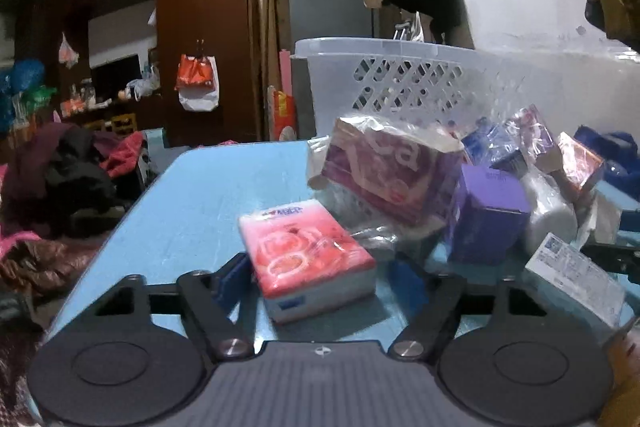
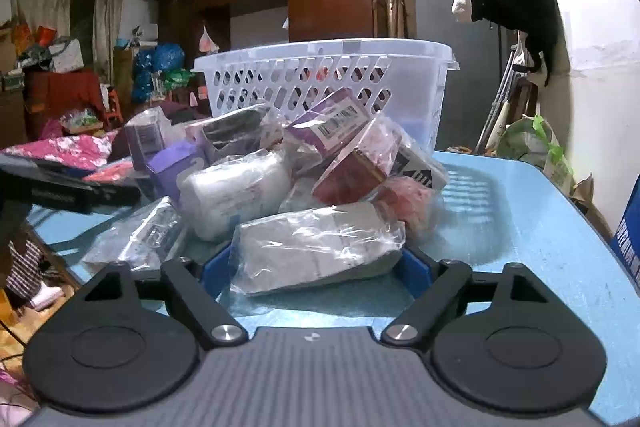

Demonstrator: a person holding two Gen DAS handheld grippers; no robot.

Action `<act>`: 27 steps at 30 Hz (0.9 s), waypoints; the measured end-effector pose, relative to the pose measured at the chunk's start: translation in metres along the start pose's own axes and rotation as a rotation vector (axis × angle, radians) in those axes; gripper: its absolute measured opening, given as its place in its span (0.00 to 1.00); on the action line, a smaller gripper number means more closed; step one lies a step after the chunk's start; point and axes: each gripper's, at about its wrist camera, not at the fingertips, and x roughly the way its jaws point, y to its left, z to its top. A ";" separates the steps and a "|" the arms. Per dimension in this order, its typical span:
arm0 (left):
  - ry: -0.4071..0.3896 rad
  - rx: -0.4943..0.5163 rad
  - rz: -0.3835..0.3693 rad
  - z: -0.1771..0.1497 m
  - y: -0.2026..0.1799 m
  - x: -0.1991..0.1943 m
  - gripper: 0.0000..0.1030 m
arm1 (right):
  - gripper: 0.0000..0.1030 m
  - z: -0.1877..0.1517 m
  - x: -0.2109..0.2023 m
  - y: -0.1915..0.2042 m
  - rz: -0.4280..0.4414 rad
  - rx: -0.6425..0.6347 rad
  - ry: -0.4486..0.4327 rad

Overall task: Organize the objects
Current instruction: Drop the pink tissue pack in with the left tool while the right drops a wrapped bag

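A pile of wrapped boxes and packets lies on a light blue table (image 1: 188, 211). In the left wrist view a pink tissue pack (image 1: 308, 259) lies flat between the fingers of my left gripper (image 1: 320, 281), which stands open around it with gaps on both sides. Behind it are a pink-purple wrapped box (image 1: 392, 171) and a purple box (image 1: 488, 215). In the right wrist view my right gripper (image 2: 316, 269) is open, its blue fingers on either side of a grey plastic-wrapped packet (image 2: 316, 247). A white perforated basket (image 2: 324, 83) stands behind the pile.
The basket also shows in the left wrist view (image 1: 400, 83), at the far table edge. A white labelled packet (image 1: 576, 279) lies right of my left gripper. Clothes and clutter (image 1: 60, 187) lie beyond the table's left edge. A blue box (image 2: 628, 235) sits at the right edge.
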 end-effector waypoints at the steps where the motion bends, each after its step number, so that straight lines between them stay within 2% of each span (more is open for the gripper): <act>1: -0.005 -0.012 -0.002 0.000 0.003 -0.002 0.68 | 0.83 -0.001 -0.004 -0.001 0.004 0.006 -0.002; 11: -0.069 0.010 -0.014 -0.011 0.008 -0.026 0.66 | 0.83 -0.001 -0.024 -0.010 0.011 0.049 -0.020; 13: -0.089 0.016 0.002 -0.010 0.008 -0.032 0.66 | 0.83 0.000 -0.025 -0.011 0.008 0.051 -0.020; 27: -0.170 -0.032 -0.003 -0.003 0.018 -0.048 0.65 | 0.82 0.009 -0.043 -0.014 -0.014 0.067 -0.070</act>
